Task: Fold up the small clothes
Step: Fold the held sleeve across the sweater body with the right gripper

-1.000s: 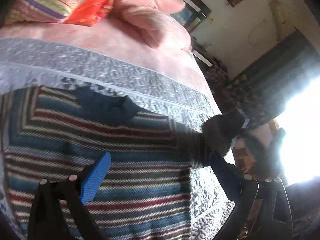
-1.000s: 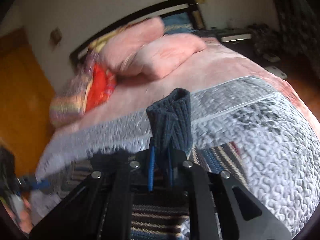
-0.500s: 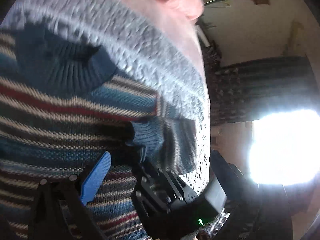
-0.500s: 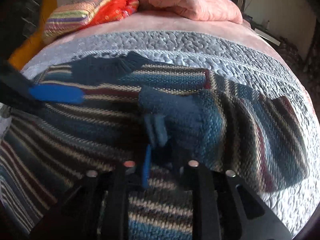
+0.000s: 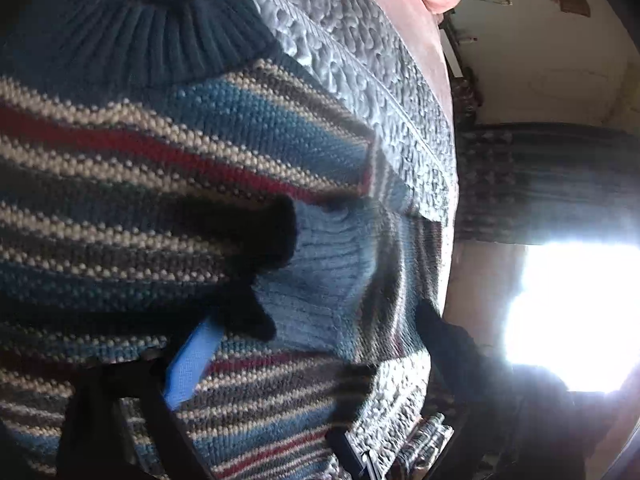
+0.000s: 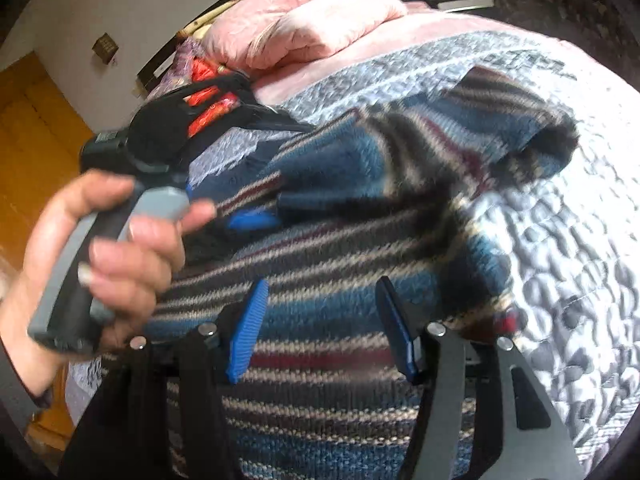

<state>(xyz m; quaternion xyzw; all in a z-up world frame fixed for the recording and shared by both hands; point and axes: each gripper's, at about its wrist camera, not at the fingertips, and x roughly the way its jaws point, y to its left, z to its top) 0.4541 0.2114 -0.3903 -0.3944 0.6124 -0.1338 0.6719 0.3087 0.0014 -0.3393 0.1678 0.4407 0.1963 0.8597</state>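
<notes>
Released since half a second ago, the striped blue-and-red knit sweater [image 6: 320,320] sleeve lies folded across its body, right tongs [image 6: 320,328] now spread empty, left tongs [image 5: 304,344] likewise open

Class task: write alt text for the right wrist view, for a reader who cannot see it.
A striped sweater lies on a grey quilt, one sleeve folded across its body. The right gripper hovers over it, jaws open and empty. At left, a hand holds the left gripper.

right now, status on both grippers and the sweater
Right gripper open, over the striped sweater. Left gripper open beside the folded-in sleeve. Nothing in the way.
</notes>
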